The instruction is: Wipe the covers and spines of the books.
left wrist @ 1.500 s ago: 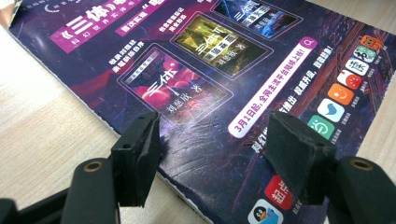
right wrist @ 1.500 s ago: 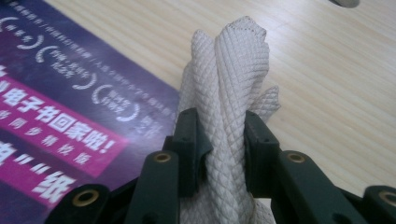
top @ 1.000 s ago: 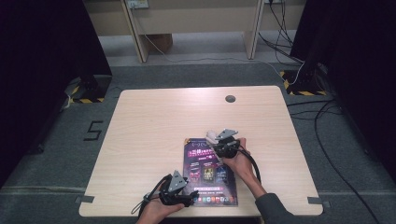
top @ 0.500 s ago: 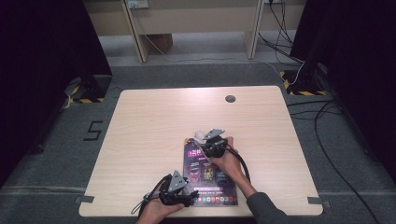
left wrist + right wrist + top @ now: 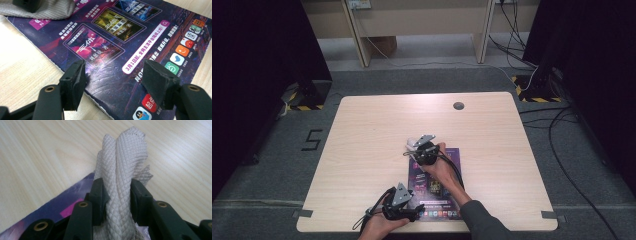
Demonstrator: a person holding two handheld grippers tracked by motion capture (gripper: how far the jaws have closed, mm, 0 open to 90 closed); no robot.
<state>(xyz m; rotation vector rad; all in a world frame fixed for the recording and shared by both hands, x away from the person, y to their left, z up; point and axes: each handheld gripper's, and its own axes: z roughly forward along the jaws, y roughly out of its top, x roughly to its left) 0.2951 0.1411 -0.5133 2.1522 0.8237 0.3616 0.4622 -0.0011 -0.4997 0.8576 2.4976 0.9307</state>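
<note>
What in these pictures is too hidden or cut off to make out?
- Magazine, left gripper view: its far end runs past the top edge, partly under the cloth.
- Cloth, right gripper view: its lower part is hidden behind the right gripper.
- High view: the print on the magazine is too small to read.

The high view looks forward and down from above the near edge of the table (image 5: 362, 150), taking in its whole top. The left gripper view sits low and close over the near edge of the poster (image 5: 112, 75). The right gripper view sits close at the poster's far corner (image 5: 50, 210), shared with the high view (image 5: 439, 187).
</note>
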